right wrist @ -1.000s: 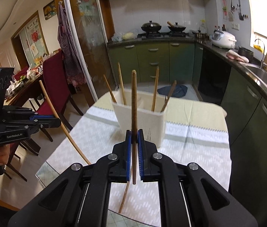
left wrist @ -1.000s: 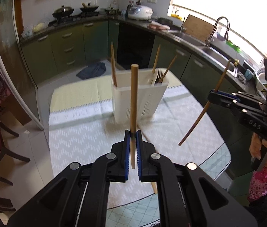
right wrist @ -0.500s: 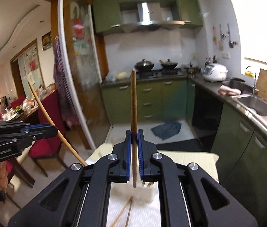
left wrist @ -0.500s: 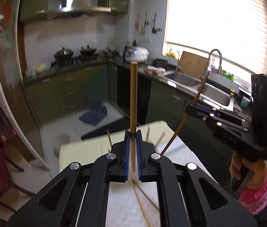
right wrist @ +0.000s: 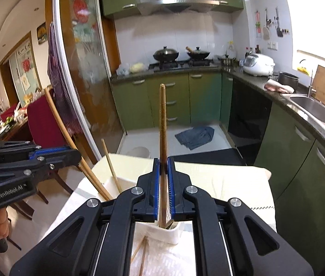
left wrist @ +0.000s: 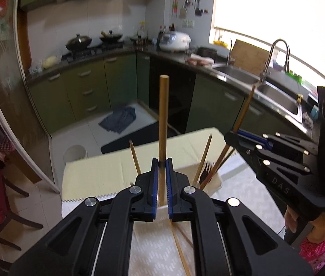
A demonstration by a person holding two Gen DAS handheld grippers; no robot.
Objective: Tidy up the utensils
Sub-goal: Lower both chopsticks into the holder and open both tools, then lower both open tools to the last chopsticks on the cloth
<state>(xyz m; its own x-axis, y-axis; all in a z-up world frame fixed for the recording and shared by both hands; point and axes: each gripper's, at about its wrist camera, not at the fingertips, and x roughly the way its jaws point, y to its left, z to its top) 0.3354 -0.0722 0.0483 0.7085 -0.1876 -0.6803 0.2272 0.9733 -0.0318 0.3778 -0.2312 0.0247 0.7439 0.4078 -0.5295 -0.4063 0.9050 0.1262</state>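
Two thin, pale wooden chopsticks are in my grip — one upright chopstick (left wrist: 163, 115) pinched in my left gripper (left wrist: 162, 168), a darker tapered chopstick (right wrist: 163, 124) clamped in my right gripper (right wrist: 163, 168). Both sticks are light, stiff and smooth, so I judge they could swivel between the pads; holding near the middle steadies them. Below sits the white plastic utensil holder (left wrist: 215, 181) on the pale patterned table cloth (left wrist: 98, 177), toward its far edge. Chopsticks and a dark fork (left wrist: 207, 170) already lean inside — they crowd the opening. Loose chopsticks (left wrist: 180, 250) lie before it.
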